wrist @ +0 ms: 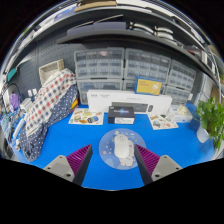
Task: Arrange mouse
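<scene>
Mouse sits on the round clear pad on the blue table, between the gripper fingers with gaps either side, claw wide, apparently lined up for a grab.

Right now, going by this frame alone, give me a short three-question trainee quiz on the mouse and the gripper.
1. True or false: the gripper has its fingers shut on the mouse.
2. The mouse lies on: A) a round mat B) bare blue table C) the white box.
3. Fill in: off to the side, beyond the fingers, stands a green ____.

Key: 1 false, the mouse lies between open fingers with gaps; 2 A; 3 plant.
</scene>
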{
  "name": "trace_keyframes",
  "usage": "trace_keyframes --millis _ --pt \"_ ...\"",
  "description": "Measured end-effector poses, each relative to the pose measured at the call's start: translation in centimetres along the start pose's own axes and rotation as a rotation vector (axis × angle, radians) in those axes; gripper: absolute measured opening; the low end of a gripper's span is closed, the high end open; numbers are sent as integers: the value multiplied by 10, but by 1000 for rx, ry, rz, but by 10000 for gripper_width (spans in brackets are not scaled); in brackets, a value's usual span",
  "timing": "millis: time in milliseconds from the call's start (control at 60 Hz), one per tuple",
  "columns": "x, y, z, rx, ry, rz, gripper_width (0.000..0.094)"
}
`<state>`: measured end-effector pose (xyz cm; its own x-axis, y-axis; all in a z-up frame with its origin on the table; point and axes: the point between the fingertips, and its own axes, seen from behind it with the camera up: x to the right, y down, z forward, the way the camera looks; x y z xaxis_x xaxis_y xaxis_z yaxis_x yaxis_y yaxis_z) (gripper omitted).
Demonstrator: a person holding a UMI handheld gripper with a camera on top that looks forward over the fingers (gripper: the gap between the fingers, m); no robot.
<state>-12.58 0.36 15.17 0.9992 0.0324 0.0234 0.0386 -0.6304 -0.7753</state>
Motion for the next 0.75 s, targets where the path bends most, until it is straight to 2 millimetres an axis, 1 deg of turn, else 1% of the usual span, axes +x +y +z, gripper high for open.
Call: trace_keyframes --millis 150,283,383,517,750 --pt "-6 7 -37 35 12 17 857" --pt "-15 18 -56 39 6 17 855" --pt "-19 24 -66 40 3 10 857" --pt "-21 26 -76 46 0 7 857" --pt "-25 29 -84 51 -14 13 854"
